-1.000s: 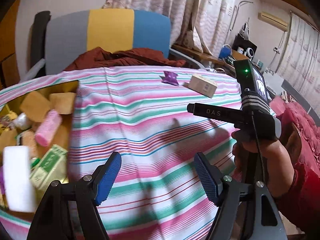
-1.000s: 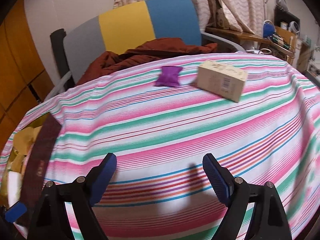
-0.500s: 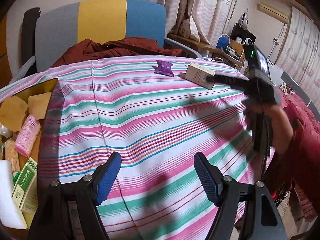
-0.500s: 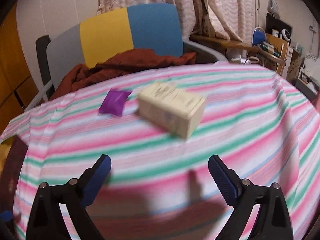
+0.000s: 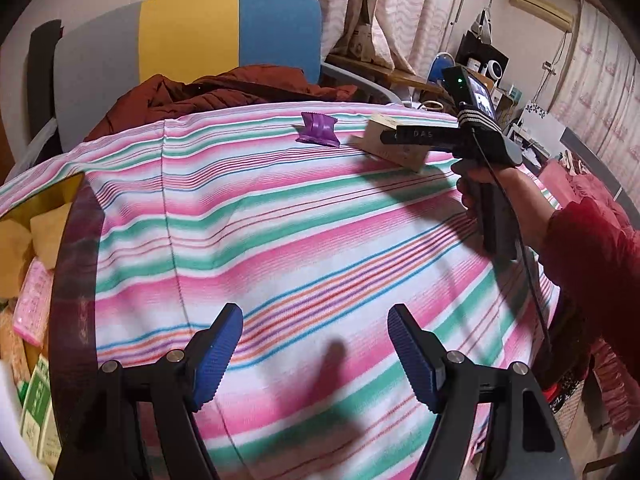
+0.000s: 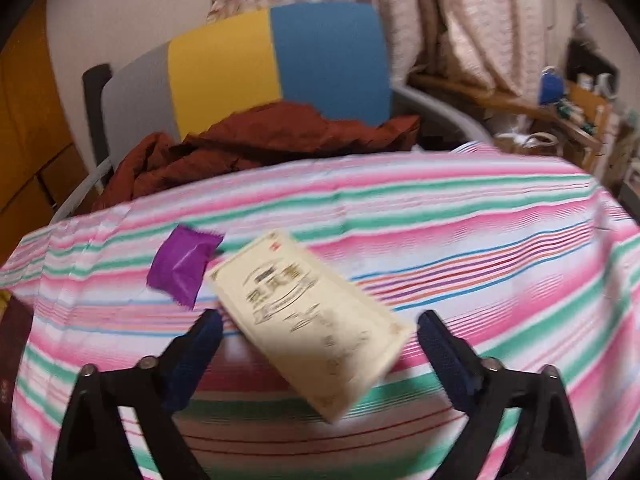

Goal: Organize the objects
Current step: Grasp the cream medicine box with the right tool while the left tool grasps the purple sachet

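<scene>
A cream printed box [image 6: 308, 320] lies on the striped tablecloth, between the open jaws of my right gripper [image 6: 318, 340], which does not touch it. A purple packet [image 6: 182, 266] lies just left of the box. In the left wrist view the box [image 5: 396, 144] and the purple packet [image 5: 318, 129] sit at the far side of the table, and the right gripper's body [image 5: 452, 136] hovers over the box. My left gripper [image 5: 314, 344] is open and empty above the near part of the cloth.
A tray of assorted packets [image 5: 32, 280] sits at the table's left edge. A chair with a rust-red jacket [image 5: 224, 88] stands behind the table. A cluttered shelf [image 6: 560, 120] is at the far right. The striped tablecloth [image 5: 280, 220] covers the table.
My right gripper has moved forward to the cream box, which now lies between its jaws. The left gripper has drifted slightly; its view shifted away from the tray.
</scene>
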Tool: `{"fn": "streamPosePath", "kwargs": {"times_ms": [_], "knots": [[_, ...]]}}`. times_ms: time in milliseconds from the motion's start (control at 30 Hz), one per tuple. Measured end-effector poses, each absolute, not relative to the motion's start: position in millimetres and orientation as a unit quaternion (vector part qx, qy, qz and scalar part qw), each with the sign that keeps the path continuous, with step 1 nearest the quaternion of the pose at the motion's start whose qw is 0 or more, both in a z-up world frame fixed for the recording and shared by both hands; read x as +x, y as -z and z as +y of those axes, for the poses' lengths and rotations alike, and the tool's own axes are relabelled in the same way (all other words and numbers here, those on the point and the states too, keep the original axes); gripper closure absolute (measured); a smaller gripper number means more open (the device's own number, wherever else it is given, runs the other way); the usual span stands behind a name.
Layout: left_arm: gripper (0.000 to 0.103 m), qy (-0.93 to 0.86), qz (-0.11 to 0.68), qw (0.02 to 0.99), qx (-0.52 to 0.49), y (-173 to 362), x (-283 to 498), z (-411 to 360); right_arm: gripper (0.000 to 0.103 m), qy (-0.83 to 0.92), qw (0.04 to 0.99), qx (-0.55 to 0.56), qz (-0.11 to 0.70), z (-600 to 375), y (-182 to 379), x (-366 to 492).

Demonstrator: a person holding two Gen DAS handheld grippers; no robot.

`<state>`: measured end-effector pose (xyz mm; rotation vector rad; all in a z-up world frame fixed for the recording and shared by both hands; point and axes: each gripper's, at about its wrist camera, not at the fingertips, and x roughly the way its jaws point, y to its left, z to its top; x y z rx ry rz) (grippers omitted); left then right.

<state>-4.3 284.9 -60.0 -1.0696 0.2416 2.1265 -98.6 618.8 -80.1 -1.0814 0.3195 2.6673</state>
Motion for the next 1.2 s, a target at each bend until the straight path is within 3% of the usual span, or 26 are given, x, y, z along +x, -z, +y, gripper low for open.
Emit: {"fn": "streamPosePath", "kwargs": {"times_ms": [67, 167, 533, 700, 1067, 1167, 1200], "knots": [[0.027, -0.828, 0.099, 0.368, -0.412, 59, -8, 292, 0.037, -0.914, 0.109, -0.376, 0.108, 616, 83, -100], [0.027, -0.825, 0.096, 0.372, -0.414, 57, -21, 306, 0.051, -0.916, 0.097, -0.375, 0.105, 610, 83, -97], [0.026, -0.845, 0.091, 0.33, -0.412, 68, -115, 401, 0.052, -0.909, 0.185, -0.344, 0.145, 602, 85, -63], [0.025, -0.857, 0.134, 0.31, -0.39, 76, -153, 451, 0.051, -0.908, 0.202, -0.343, 0.131, 599, 86, -64], [0.026, -0.849, 0.131, 0.314, -0.403, 90, -187, 487, 0.051, -0.908, 0.207, -0.34, 0.128, 600, 89, -65], [0.037, -0.85, 0.121, 0.31, -0.408, 93, -190, 484, 0.051, -0.908, 0.209, -0.339, 0.129, 600, 89, -66], [0.047, -0.851, 0.12, 0.313, -0.404, 92, -188, 483, 0.051, -0.908, 0.21, -0.339, 0.129, 600, 89, -66]]}}
